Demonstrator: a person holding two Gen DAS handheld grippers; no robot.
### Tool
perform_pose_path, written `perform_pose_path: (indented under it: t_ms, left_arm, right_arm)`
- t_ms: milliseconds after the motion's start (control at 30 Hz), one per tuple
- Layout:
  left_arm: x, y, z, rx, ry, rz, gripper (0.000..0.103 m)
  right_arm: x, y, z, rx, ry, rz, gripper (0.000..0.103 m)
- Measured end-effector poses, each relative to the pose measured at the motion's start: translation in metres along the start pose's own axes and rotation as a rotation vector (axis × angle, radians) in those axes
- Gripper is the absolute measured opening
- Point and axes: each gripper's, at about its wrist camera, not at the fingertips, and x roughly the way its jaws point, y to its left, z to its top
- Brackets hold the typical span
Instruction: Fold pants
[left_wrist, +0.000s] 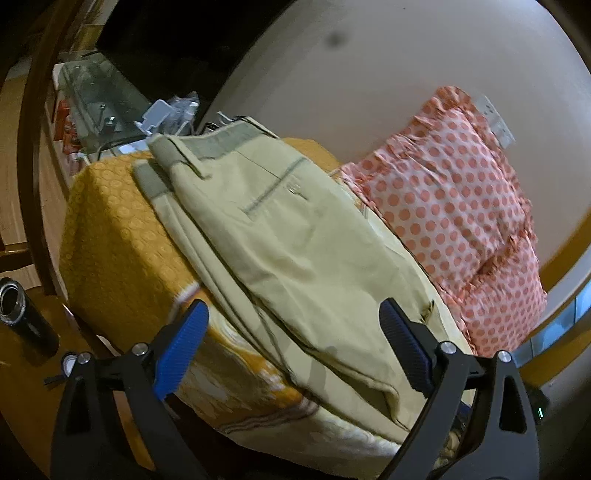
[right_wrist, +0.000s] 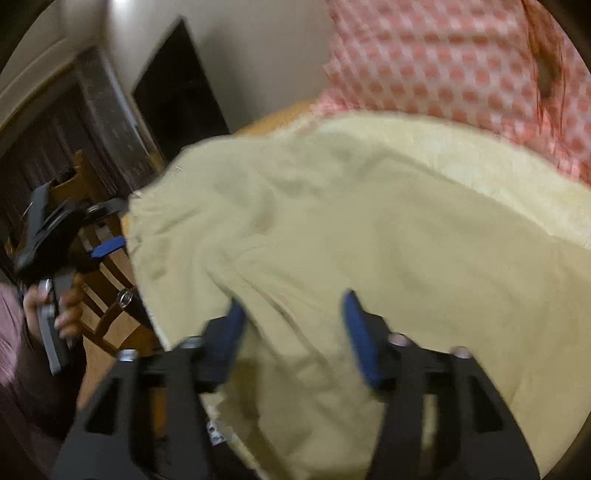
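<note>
Beige pants (left_wrist: 288, 236) lie folded lengthwise on an orange-and-cream bedspread (left_wrist: 118, 229), waistband at the far end, a back pocket facing up. My left gripper (left_wrist: 295, 325) is open just above the near part of the pants, its blue pads either side of the cloth, not touching it. In the right wrist view the pants (right_wrist: 369, 240) fill the frame, blurred. My right gripper (right_wrist: 293, 314) is open and close over the fabric, holding nothing. The left gripper (right_wrist: 107, 245) also shows at the left of that view, in a hand.
A pink polka-dot pillow (left_wrist: 454, 206) lies against the wall right of the pants. A glass-topped side table (left_wrist: 99, 96) with small clutter stands beyond the bed. A dark cylinder (left_wrist: 22, 314) sits on a wooden chair (right_wrist: 107, 295) at the bed's left edge.
</note>
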Motion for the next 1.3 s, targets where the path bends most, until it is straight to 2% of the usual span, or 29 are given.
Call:
perform_pose_path:
  t_ms: [133,200,400,467,500,567,600,700,767,867,967,1033,1100,1167,1200,1267,1300]
  left_arm:
    - [0.005,0.007,0.015,-0.014,-0.014,0.045,0.093]
    - [0.008,0.010,0.022,-0.018,-0.018,0.065,0.093]
    - [0.026,0.013,0.044,-0.018,-0.016,0.125,0.090]
    - [0.035,0.010,0.050,-0.002,-0.012,0.193,0.064]
    - [0.039,0.010,0.052,-0.002,0.004,0.210,0.025]
    - [0.045,0.008,0.056,0.010,0.027,0.236,0.017]
    - [0.043,-0.002,0.060,0.048,0.020,0.245,0.011]
    - [0.031,-0.047,0.064,0.202,-0.043,0.255,0.008]
    - [0.019,-0.099,0.061,0.344,-0.086,0.192,0.007]
    - [0.009,-0.183,0.034,0.556,-0.089,0.034,0.007]
    - [0.002,-0.258,-0.023,0.777,-0.061,-0.143,0.007]
    - [0.002,-0.293,-0.073,0.900,0.009,-0.278,0.008]
    - [0.013,-0.314,-0.129,1.025,0.106,-0.342,0.009]
    - [0.027,-0.318,-0.173,1.123,0.189,-0.357,0.010]
    - [0.036,-0.315,-0.197,1.168,0.264,-0.365,0.010]
    - [0.044,-0.304,-0.223,1.204,0.377,-0.381,0.013]
    - [0.042,-0.298,-0.228,1.214,0.382,-0.383,0.015]
  right_arm:
    - [-0.039,-0.008,0.001,0.021,-0.118,0.055,0.093]
    - [-0.056,-0.021,0.000,0.063,-0.164,0.055,0.095]
    - [-0.064,-0.035,-0.005,0.139,-0.182,0.063,0.095]
    - [-0.062,-0.037,-0.007,0.152,-0.179,0.072,0.095]
    - [-0.060,-0.037,-0.009,0.154,-0.179,0.073,0.095]
    - [-0.063,-0.040,-0.014,0.160,-0.184,0.073,0.095]
    - [-0.065,-0.043,-0.017,0.164,-0.189,0.071,0.095]
    - [-0.080,-0.056,-0.021,0.191,-0.220,0.042,0.095]
    - [-0.095,-0.069,-0.025,0.222,-0.255,0.011,0.095]
    - [-0.121,-0.092,-0.034,0.293,-0.319,-0.047,0.095]
    - [-0.151,-0.115,-0.045,0.373,-0.390,-0.105,0.096]
    - [-0.167,-0.128,-0.053,0.418,-0.428,-0.140,0.096]
    - [-0.182,-0.142,-0.064,0.480,-0.463,-0.165,0.096]
    - [-0.189,-0.154,-0.073,0.538,-0.478,-0.161,0.096]
    - [-0.190,-0.163,-0.077,0.579,-0.480,-0.142,0.096]
    - [-0.189,-0.174,-0.083,0.640,-0.472,-0.101,0.096]
    - [-0.187,-0.179,-0.085,0.668,-0.463,-0.079,0.096]
